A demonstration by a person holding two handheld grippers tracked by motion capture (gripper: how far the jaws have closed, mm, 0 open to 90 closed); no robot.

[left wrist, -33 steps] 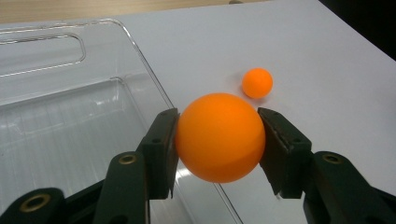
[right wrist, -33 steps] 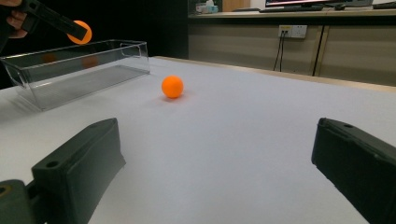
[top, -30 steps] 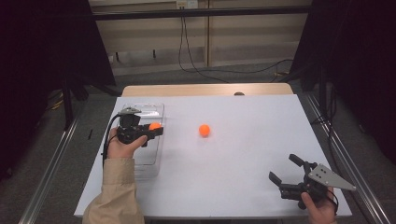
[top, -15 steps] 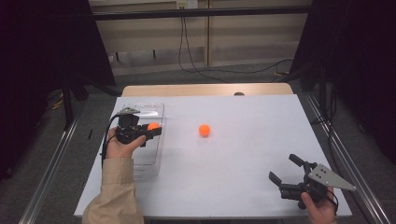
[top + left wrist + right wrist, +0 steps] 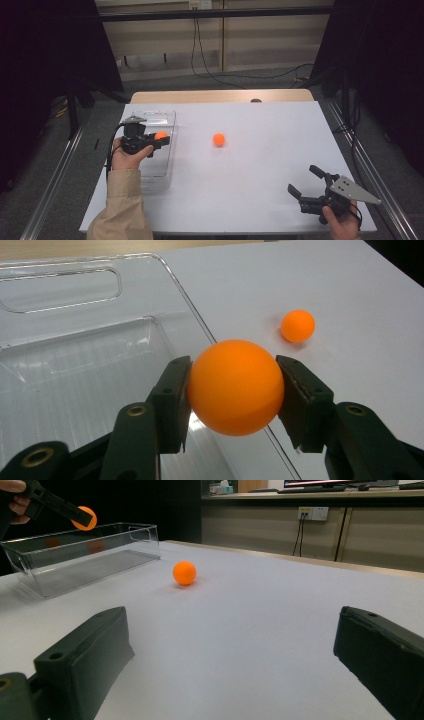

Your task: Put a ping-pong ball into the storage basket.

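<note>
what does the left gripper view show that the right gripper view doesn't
The left gripper view alone looks down into the clear bin, showing its floor and a handle cutout in the near wall, and shows the held orange ball clamped between the left gripper pads close up.

The right gripper view alone shows the right gripper with its jaws wide apart and nothing between them, the bin from the side, plus a wall socket and cabinets behind the table.

Both show the bin, the held ball and the loose orange ball resting on the white table.
</note>
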